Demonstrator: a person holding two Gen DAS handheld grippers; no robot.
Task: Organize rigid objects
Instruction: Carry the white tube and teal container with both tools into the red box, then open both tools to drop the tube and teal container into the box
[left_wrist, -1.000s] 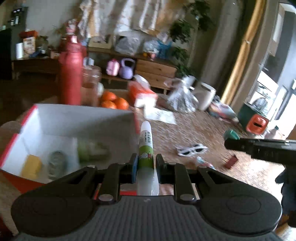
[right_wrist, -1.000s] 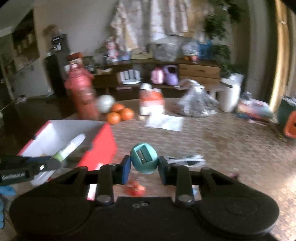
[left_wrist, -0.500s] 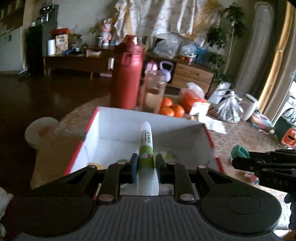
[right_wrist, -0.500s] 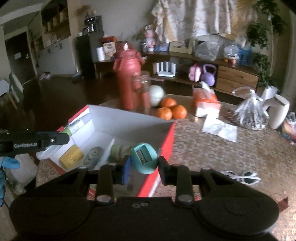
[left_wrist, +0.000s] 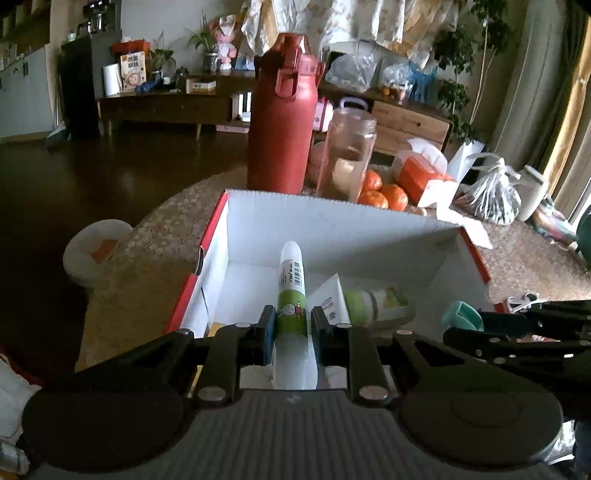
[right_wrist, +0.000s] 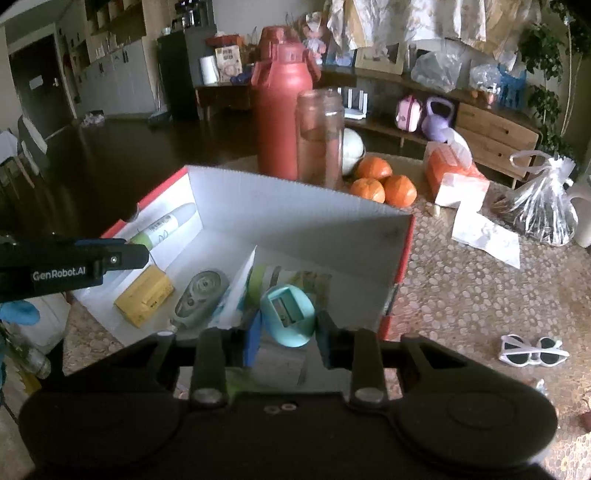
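Both grippers loaded over the red-and-white box: left gripper clamped on the glue stick, right gripper pinching the teal sharpener, with both items held above the box interior.

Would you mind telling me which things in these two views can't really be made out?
- Left wrist: the box floor nearest the camera lies behind the left gripper and its glue stick.
- Right wrist: the sharpener in the right gripper covers the green packet.
- Right wrist: the small red bit by the edge is cut off.
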